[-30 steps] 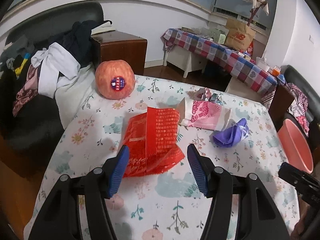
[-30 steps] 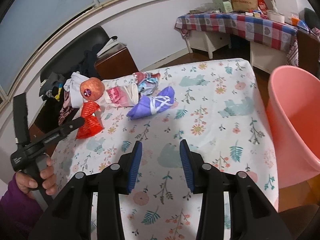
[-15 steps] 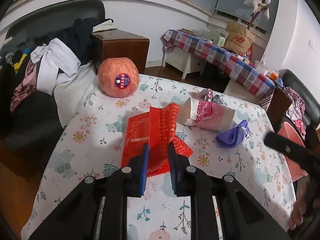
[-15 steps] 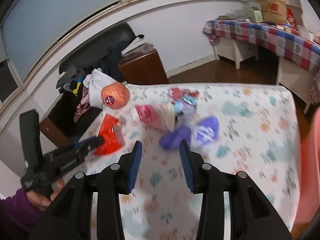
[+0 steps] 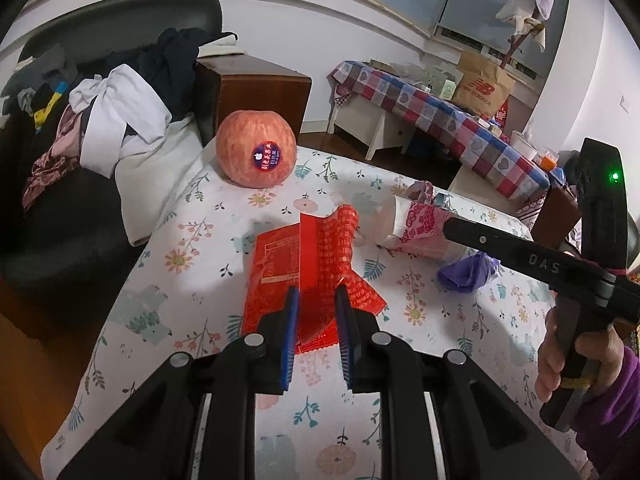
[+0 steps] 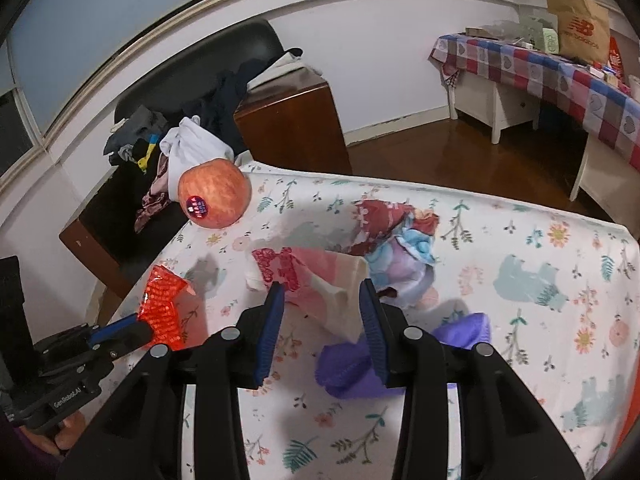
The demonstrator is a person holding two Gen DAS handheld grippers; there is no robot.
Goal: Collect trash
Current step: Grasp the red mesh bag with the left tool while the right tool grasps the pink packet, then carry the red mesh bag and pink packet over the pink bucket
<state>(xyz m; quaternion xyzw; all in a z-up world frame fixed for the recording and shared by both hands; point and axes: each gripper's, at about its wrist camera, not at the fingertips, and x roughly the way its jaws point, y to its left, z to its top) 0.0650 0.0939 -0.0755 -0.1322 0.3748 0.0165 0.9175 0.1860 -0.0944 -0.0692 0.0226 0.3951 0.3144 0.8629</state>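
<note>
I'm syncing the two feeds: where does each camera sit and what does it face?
Left wrist: on the left tool, looking down at the red foil wrapper it pinches; the right tool and hand show.
Right wrist: on the right tool, jaws closing around the pink paper cup; the left tool shows.
Shared: wrapper, cup, stickered apple, purple cloth.

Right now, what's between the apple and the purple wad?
In the right wrist view, the pink paper cup lies on its side between the apple and the purple wad.
</note>
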